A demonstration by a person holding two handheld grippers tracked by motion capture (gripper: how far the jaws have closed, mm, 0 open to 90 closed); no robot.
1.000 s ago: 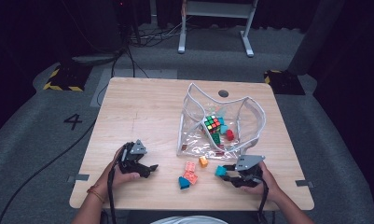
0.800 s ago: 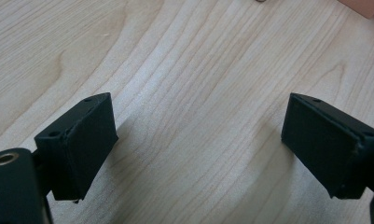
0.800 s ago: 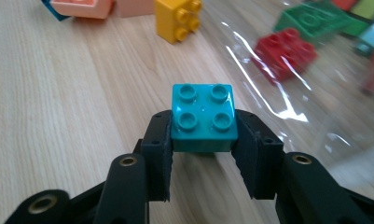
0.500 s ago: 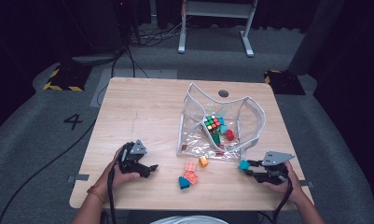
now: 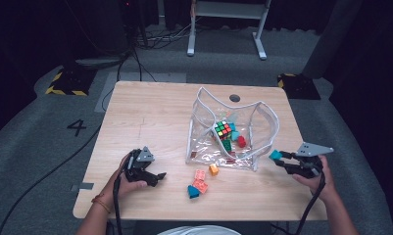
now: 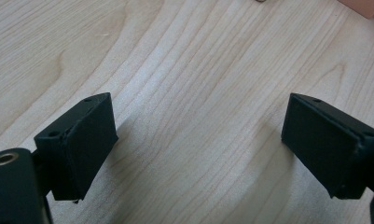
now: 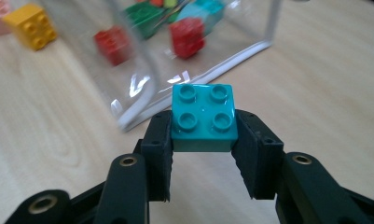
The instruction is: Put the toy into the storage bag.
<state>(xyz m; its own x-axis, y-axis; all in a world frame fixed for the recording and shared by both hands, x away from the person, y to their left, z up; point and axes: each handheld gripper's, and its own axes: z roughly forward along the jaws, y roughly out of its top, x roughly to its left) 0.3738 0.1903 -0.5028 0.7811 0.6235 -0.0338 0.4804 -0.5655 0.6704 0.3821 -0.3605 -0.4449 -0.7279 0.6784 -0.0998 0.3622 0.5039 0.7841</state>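
Note:
My right gripper (image 5: 278,157) is shut on a teal four-stud brick (image 7: 203,117), held above the table just right of the clear plastic bag (image 5: 255,128). In the high view the teal brick (image 5: 275,155) sits at the jaws' tips near the bag's right edge. The bag holds a colour cube (image 5: 223,129) and red, green and teal bricks. My left gripper (image 5: 158,177) rests on the table at the front left, jaws wide apart with bare wood between them (image 6: 198,135).
Loose on the table in front of the bag lie a pink brick (image 5: 200,180), an orange brick (image 5: 213,169) and a teal piece (image 5: 192,192). The table's right edge (image 5: 307,161) runs close by my right hand. Dark floor and cables surround the table.
My right gripper has carried the teal brick from near the loose bricks rightward and slightly up, to beside the bag's right edge. The left gripper has stayed put.

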